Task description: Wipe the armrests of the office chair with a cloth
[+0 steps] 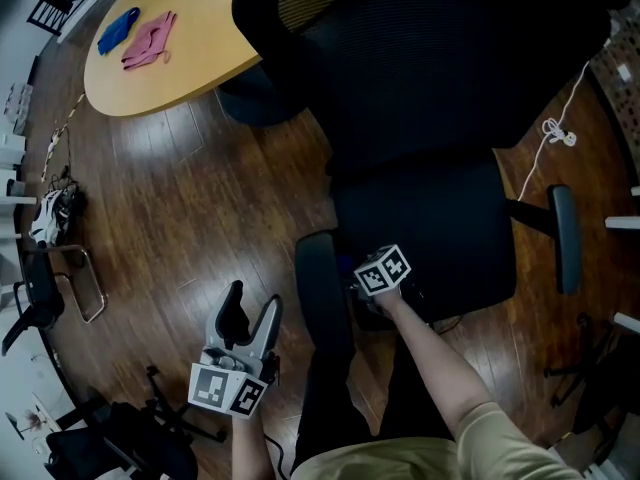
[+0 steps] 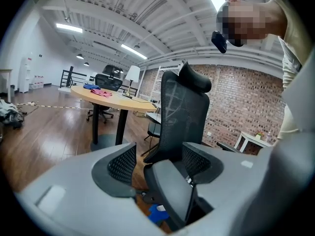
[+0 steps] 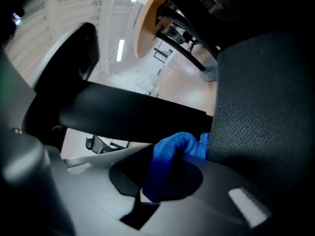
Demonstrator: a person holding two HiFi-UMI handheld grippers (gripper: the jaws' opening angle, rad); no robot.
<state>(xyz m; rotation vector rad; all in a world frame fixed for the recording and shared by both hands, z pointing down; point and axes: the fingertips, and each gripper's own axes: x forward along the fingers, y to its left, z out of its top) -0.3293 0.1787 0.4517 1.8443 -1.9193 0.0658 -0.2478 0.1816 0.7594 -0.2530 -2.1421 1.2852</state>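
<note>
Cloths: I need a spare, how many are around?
3: a blue cloth and a pink cloth on the table, a second blue cloth in the right gripper; more may be hidden.

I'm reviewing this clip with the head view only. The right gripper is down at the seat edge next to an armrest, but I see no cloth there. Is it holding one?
Observer: Yes. The right gripper is shut on a blue cloth.
Operator: Where does the cloth sit against the chair?
Observer: It bunches just under the armrest, up against the edge of the seat.
Operator: Does the other camera confirm that?
Observer: Yes. Past the open, empty jaws of the left gripper, the cloth shows below the armrest pad.
</note>
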